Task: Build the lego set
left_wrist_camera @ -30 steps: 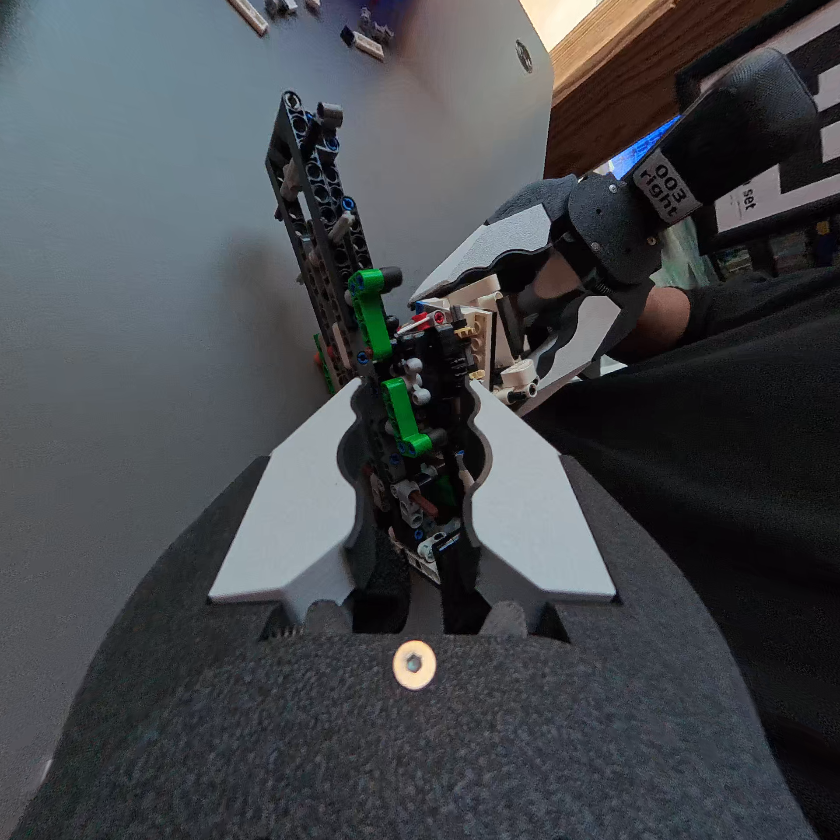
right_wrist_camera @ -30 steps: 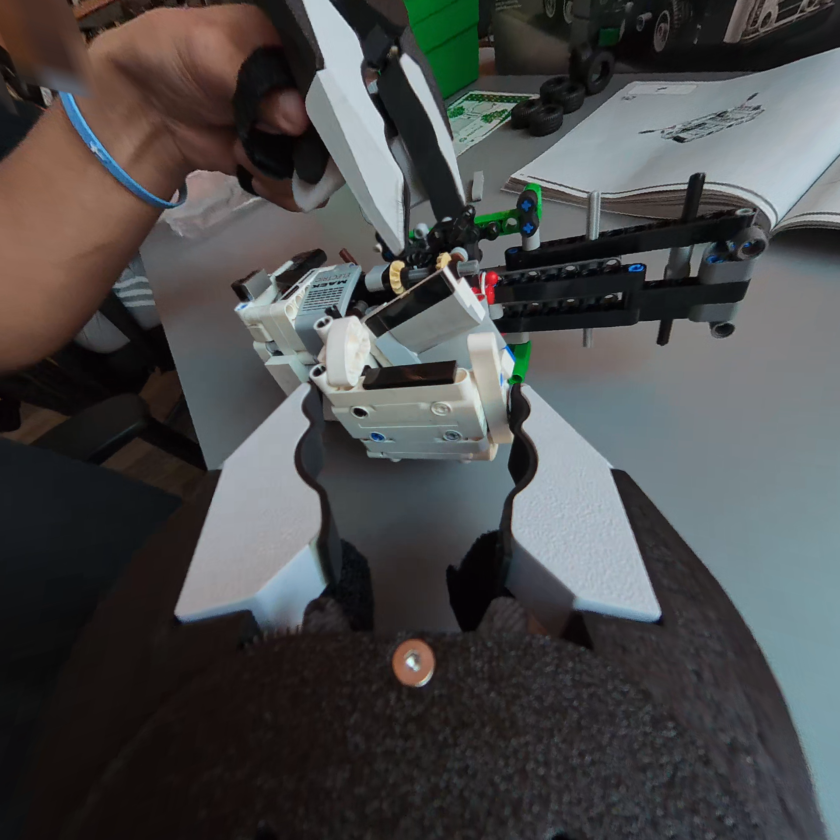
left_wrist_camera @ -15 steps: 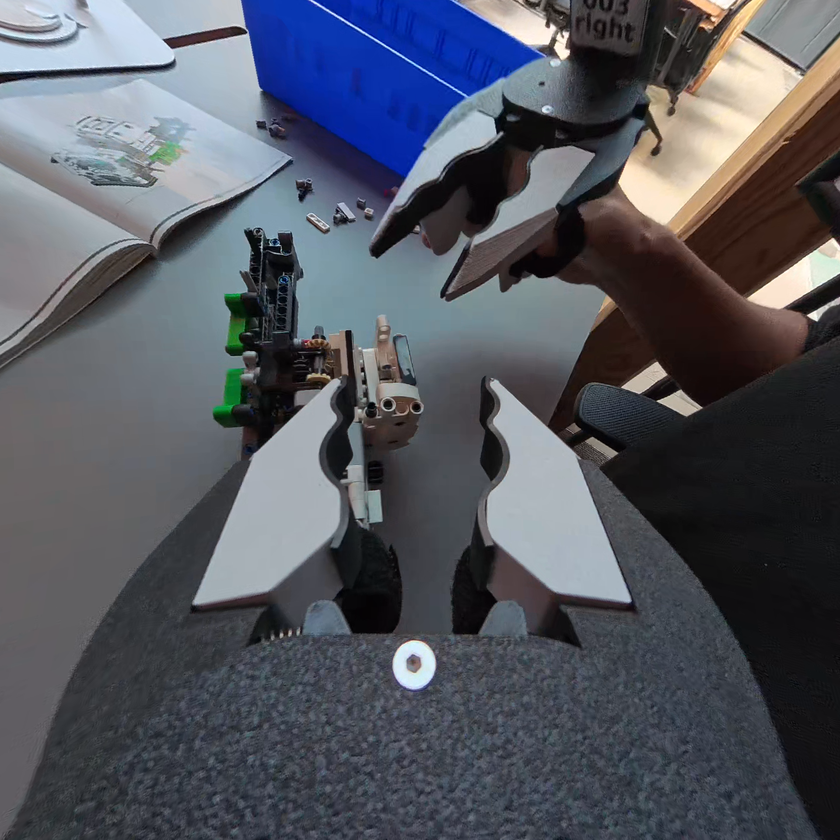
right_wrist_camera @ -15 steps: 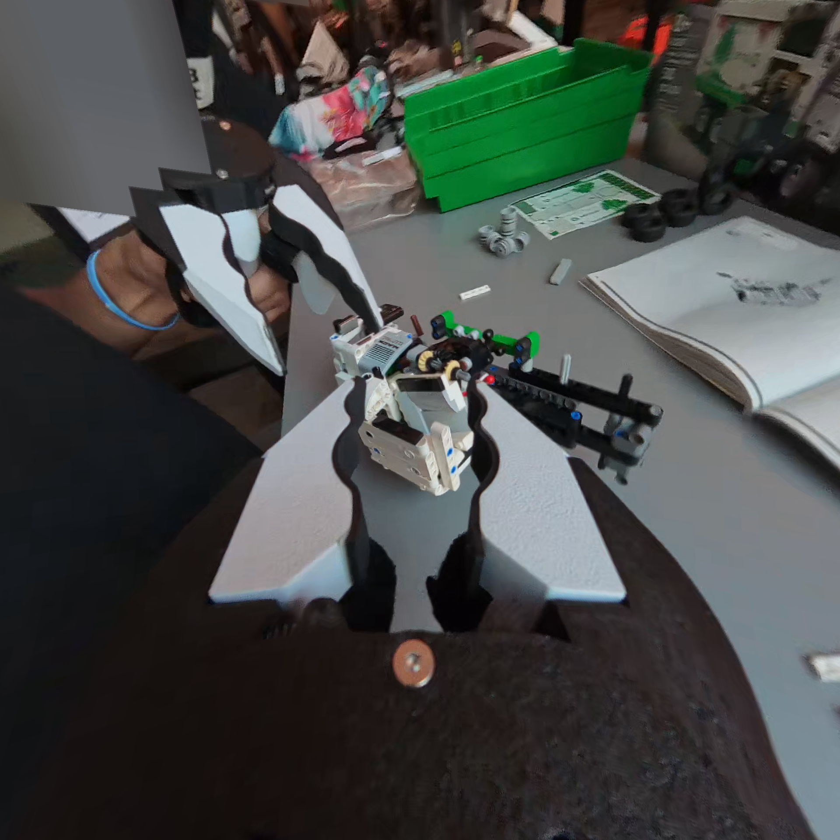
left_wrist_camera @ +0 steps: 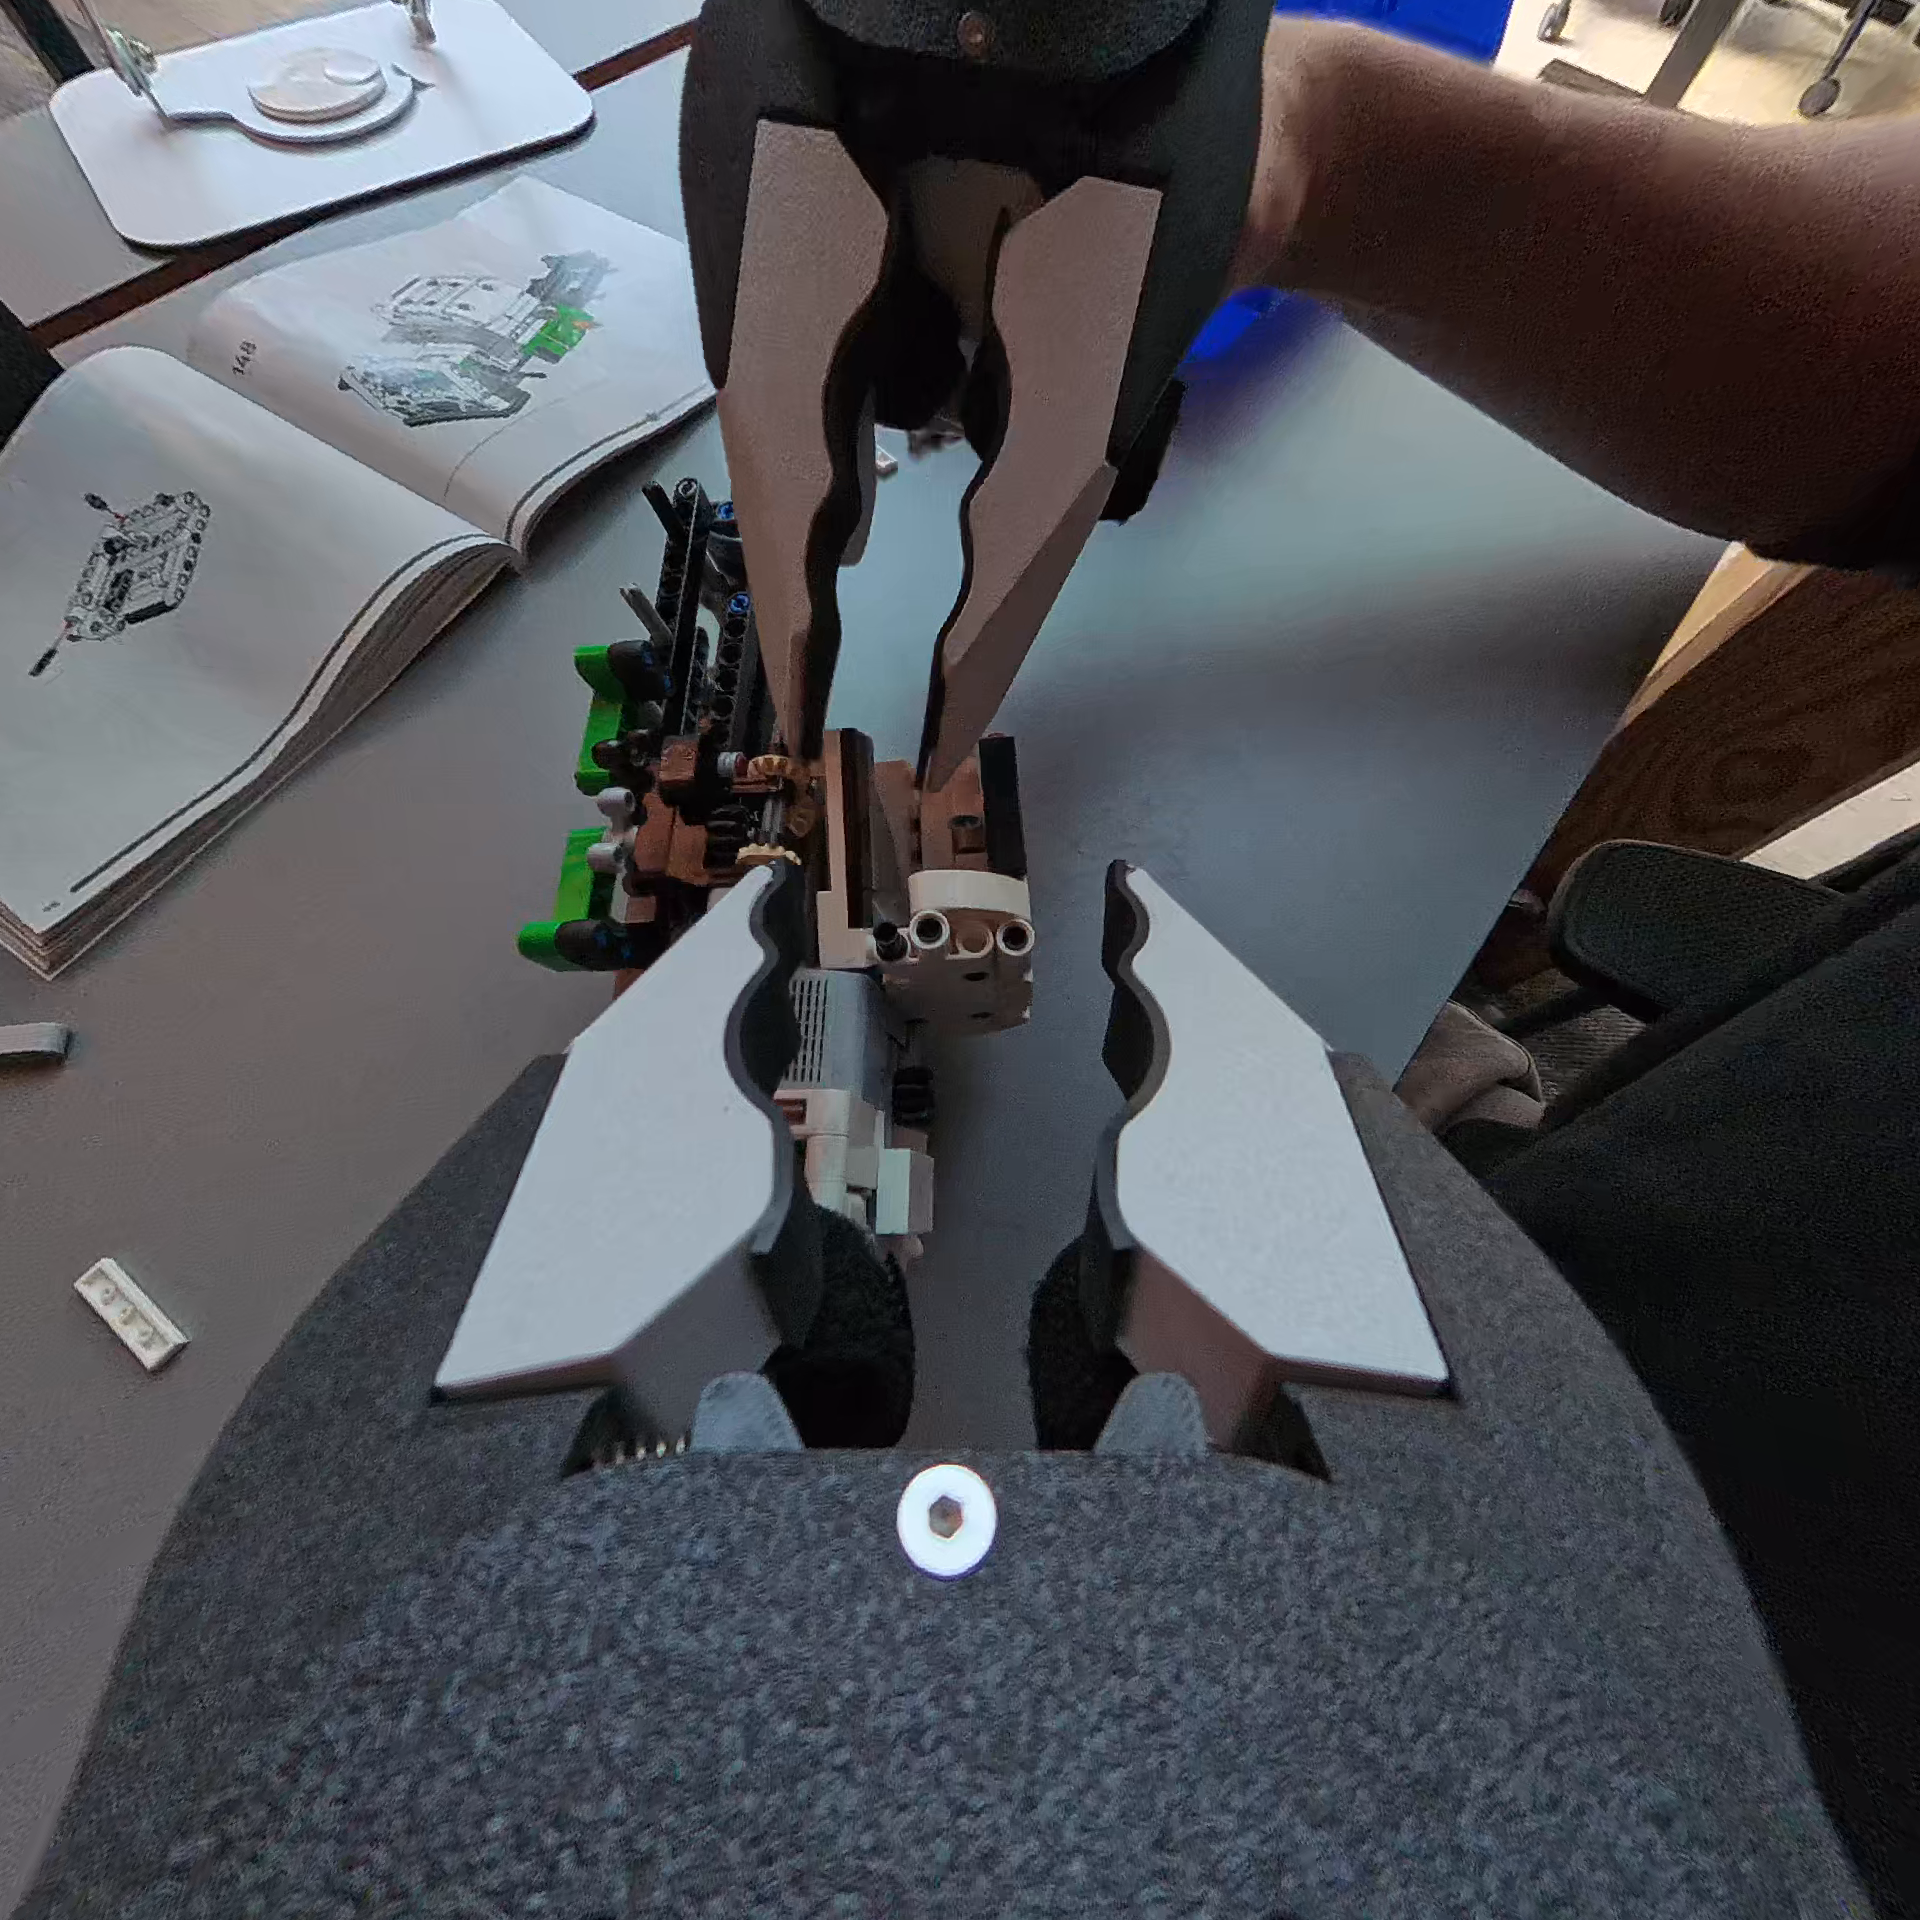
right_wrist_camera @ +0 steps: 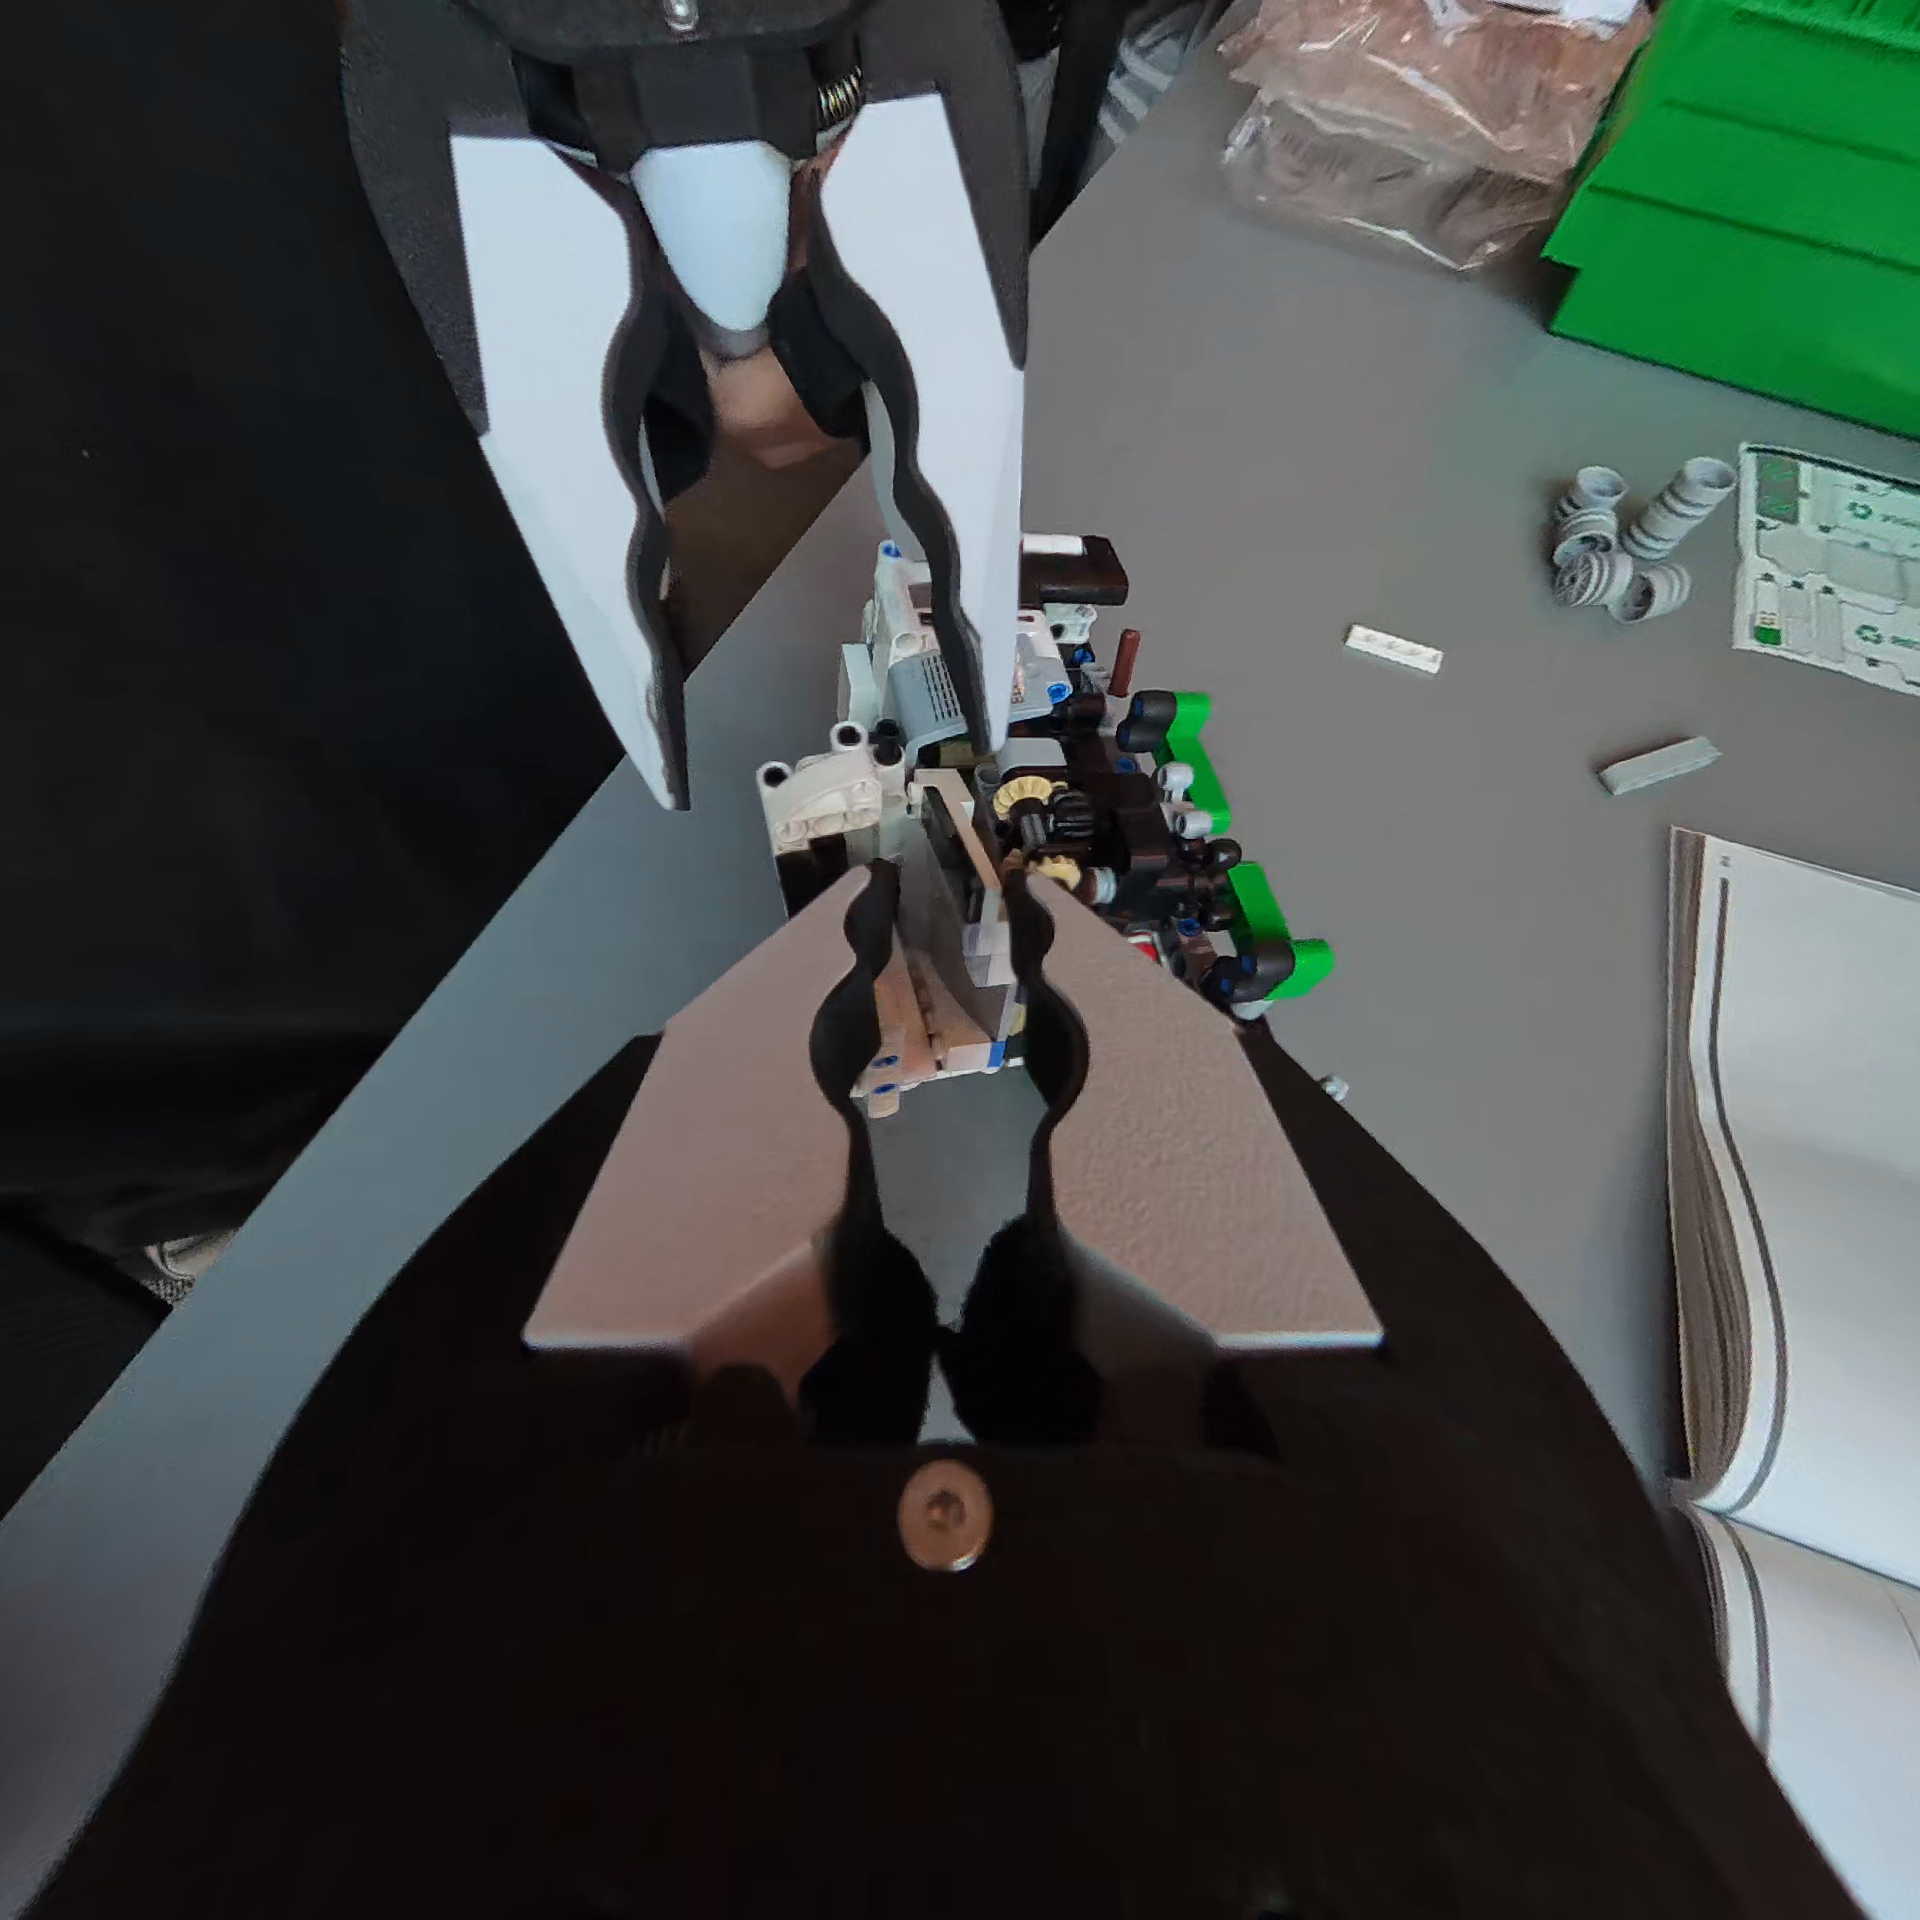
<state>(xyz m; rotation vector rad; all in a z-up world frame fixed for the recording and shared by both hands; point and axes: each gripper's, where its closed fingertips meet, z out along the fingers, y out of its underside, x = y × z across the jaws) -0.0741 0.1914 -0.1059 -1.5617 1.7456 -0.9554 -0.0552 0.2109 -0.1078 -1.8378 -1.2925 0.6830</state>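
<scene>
The lego model [left_wrist_camera: 831,831], a black beam frame with green parts and a white and grey cab end, lies on the grey table [left_wrist_camera: 1299,727]. It also shows in the right wrist view [right_wrist_camera: 1039,821]. My left gripper [left_wrist_camera: 940,883] is open just above the cab end, and its left finger overlaps the grey block. My right gripper [right_wrist_camera: 951,883] reaches in from the opposite side. It is closed narrowly on the white sloped cab section. In the left wrist view the right gripper [left_wrist_camera: 873,764] points down onto the model. The left gripper [right_wrist_camera: 826,774] hangs open above it.
An open instruction book [left_wrist_camera: 260,582] lies left of the model; it also shows in the right wrist view [right_wrist_camera: 1818,1143]. A small white plate [left_wrist_camera: 130,1314], a grey bar [right_wrist_camera: 1657,764], grey wheel hubs [right_wrist_camera: 1626,540], a leaflet [right_wrist_camera: 1829,571] and a green bin [right_wrist_camera: 1766,208] are around. The table edge [right_wrist_camera: 416,1039] runs close by. Only a small space, under 4 cm, lies between the two pairs of fingers.
A second ago my left gripper held the model up. It has let go and the model lies on the table. My right gripper has come down and narrowed onto the white cab.
</scene>
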